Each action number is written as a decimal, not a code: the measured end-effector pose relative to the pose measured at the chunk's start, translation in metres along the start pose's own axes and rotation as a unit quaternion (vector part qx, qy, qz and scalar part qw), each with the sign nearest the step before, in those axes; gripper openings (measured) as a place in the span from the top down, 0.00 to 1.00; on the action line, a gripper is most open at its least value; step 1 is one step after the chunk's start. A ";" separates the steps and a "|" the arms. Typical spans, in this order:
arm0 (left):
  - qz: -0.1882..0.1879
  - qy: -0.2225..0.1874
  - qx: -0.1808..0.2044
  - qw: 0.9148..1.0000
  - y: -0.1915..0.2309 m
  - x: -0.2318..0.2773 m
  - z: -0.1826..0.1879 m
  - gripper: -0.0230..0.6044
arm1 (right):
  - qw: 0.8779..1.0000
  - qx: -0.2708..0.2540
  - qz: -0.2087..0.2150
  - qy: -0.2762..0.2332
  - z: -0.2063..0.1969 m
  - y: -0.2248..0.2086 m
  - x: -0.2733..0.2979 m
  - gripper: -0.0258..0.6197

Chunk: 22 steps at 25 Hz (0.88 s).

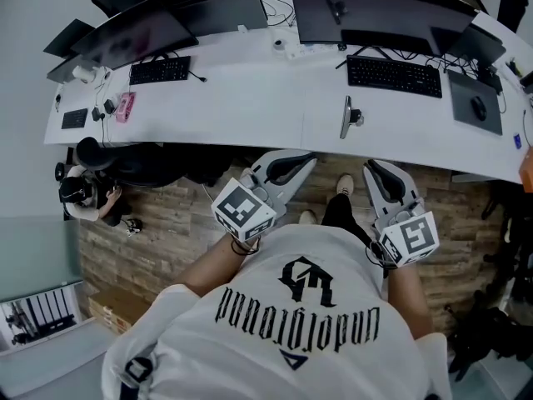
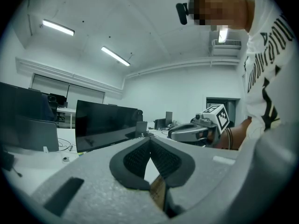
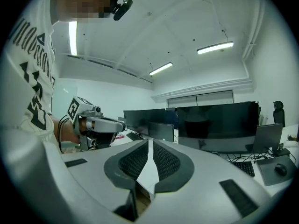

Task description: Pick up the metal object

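Metal object near front edge of desk

Right gripper at lower centre, its two dark ribbed pads meeting at the tips with nothing between them. At middle left is the left gripper, bearing a marker cube, beside a white printed shirt that fills the left edge. Right of centre, dark monitors stand on a white desk. A keyboard and a mouse lie at lower right. Strip lights cross the ceiling at upper right.
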<state>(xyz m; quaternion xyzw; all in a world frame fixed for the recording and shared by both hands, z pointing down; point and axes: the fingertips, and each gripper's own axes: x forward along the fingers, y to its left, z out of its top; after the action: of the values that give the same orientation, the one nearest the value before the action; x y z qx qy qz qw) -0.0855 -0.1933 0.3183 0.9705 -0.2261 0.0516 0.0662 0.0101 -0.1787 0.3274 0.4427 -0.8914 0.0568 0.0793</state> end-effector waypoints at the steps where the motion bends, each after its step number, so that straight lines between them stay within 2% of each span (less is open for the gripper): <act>1: 0.001 0.000 0.000 1.000 0.002 0.003 0.000 0.94 | 1.000 0.001 0.002 0.003 -0.002 -0.004 0.002 0.93; 16: 0.021 0.028 -0.033 0.999 0.061 0.082 -0.013 0.94 | 0.991 0.070 0.076 0.079 -0.038 -0.094 0.064 0.93; 22: 0.019 0.052 -0.053 0.997 0.083 0.123 -0.037 0.94 | 0.985 0.100 0.088 0.112 -0.065 -0.133 0.086 0.86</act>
<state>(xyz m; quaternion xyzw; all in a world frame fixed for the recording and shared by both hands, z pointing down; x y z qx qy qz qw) -0.0152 -0.3153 0.3793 0.9572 -0.2430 0.0911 0.1280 0.0705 -0.3148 0.4116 0.3592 -0.9021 0.2013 0.1289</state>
